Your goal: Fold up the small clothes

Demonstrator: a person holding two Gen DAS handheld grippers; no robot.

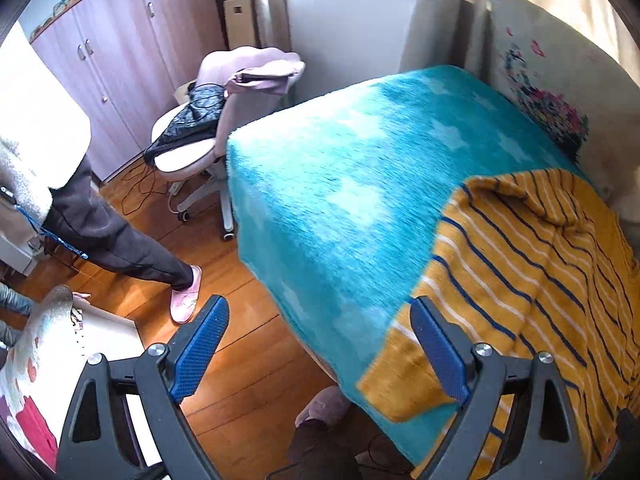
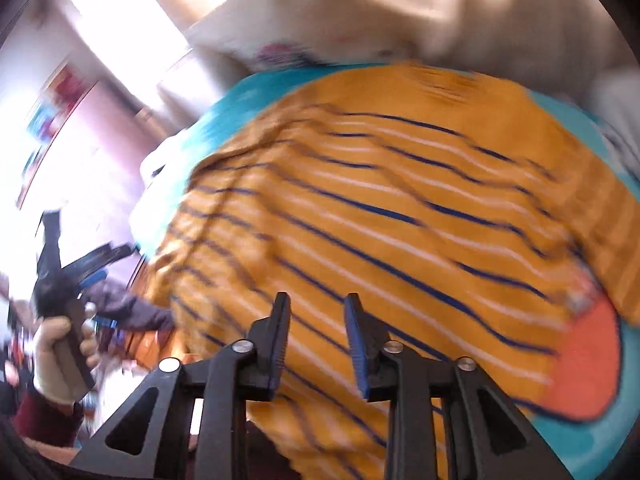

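An orange sweater with navy and white stripes (image 1: 532, 280) lies spread on a bed covered by a teal blanket (image 1: 340, 184). My left gripper (image 1: 320, 344) is open and empty, above the bed's near corner, its right finger over the sweater's left edge. In the blurred right wrist view the sweater (image 2: 400, 216) fills the middle, with an orange-red patch (image 2: 588, 364) at its right end. My right gripper (image 2: 316, 340) hovers over the sweater with its jaws partly open, holding nothing. The left gripper (image 2: 68, 280) shows at the far left in a gloved hand.
A wooden floor (image 1: 248, 360) lies left of the bed. A person in dark trousers and pink slippers (image 1: 120, 240) stands there. A pale swivel chair with clothes (image 1: 224, 120) stands by the wardrobe (image 1: 120, 60). A decorated wall panel (image 1: 552, 92) borders the bed's far side.
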